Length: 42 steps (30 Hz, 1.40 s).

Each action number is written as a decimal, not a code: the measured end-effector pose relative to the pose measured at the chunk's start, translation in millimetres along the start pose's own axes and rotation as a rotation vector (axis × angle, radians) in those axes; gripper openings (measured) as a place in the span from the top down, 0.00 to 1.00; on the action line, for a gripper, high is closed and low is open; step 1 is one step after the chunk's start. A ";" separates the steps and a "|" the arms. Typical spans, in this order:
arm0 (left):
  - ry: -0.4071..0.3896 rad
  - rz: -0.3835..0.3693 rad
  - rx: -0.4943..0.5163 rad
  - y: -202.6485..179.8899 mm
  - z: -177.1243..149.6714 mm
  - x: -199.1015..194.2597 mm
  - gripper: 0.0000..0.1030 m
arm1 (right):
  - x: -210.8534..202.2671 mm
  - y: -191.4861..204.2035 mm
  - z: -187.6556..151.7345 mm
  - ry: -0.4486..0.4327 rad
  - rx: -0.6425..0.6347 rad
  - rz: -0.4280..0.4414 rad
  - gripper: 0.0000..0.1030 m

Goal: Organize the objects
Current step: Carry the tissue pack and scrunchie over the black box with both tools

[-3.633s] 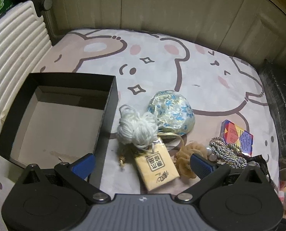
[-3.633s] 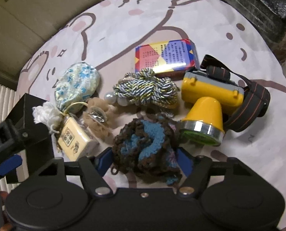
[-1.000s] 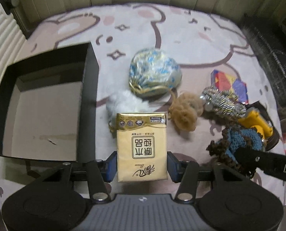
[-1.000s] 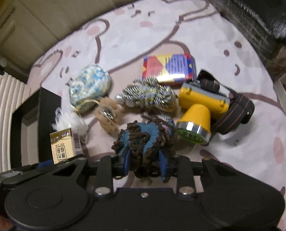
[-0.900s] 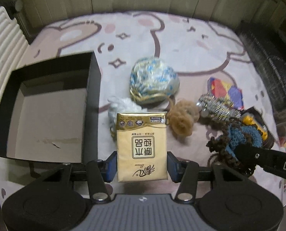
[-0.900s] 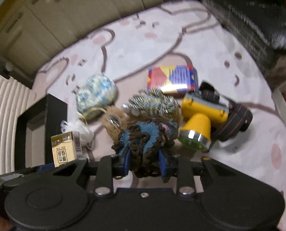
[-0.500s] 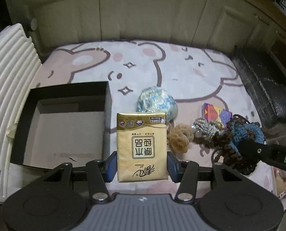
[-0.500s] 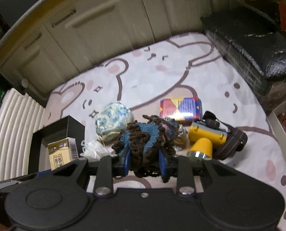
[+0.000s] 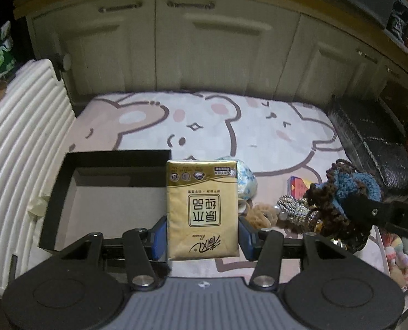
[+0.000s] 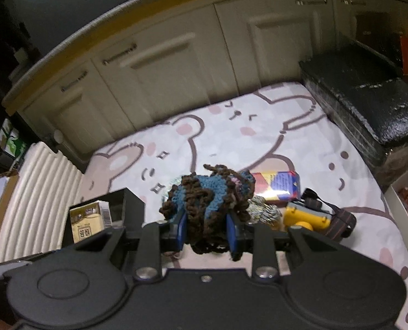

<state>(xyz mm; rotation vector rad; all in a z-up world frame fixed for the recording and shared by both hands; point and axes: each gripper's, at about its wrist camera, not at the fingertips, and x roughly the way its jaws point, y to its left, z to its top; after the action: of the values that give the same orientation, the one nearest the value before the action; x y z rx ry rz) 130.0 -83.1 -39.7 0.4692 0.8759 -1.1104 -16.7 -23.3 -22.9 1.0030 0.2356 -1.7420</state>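
**Both grippers loaded and raised above the bear-print mat**

Left gripper [image 9: 202, 232]: jaws closed part-way on a gold tissue pack [image 9: 202, 209]; the blue pads press its two long sides; the pack stands upright between them, printed face toward the camera, clear of the surface below.

Right gripper [image 10: 206, 229]: jaws almost fully closed on a brown-and-blue crocheted piece [image 10: 208, 200]; the yarn bulges above and below the pads; in the left wrist view the same piece [image 9: 344, 200] hangs at the right, clamped by the right gripper's black finger.

Black open-top box [image 9: 113, 192]: sits on the bear-print mat [image 9: 204, 126] at the left, just left of the tissue pack in the left wrist view; its pale floor is visible.

On the mat, right of the box: a blue floral pouch [image 9: 246, 178], partly hidden behind the tissue pack; a tan scrunchie [image 9: 261, 213]; a twisted cord bundle [image 9: 293, 209]; a multicoloured small box [image 10: 275, 185]; a yellow headlamp [image 10: 305, 217] with a dark strap, near right.

Far side: cream cabinet doors [image 9: 204, 44]; left edge: a white ribbed panel [image 9: 19, 137].
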 end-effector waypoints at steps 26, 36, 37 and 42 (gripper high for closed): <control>-0.054 0.104 -0.013 95.4 15.9 -8.2 0.49 | 14.8 92.0 -3.9 0.017 -0.112 0.152 0.70; -0.028 0.115 -0.045 137.0 20.0 17.6 0.49 | 63.3 125.9 -11.4 0.126 -0.108 0.231 0.70; -0.022 0.116 -0.045 139.9 20.4 21.2 0.49 | 68.0 128.0 -12.3 0.138 -0.112 0.236 0.70; 0.028 0.125 -0.030 150.8 18.1 42.1 0.49 | 93.1 136.5 -16.9 0.197 -0.112 0.259 0.70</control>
<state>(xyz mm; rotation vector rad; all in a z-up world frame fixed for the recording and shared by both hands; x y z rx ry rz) 281.6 -60.1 -76.2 0.5091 0.8743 -0.9772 101.0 -134.7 -59.2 1.0734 0.3111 -1.3832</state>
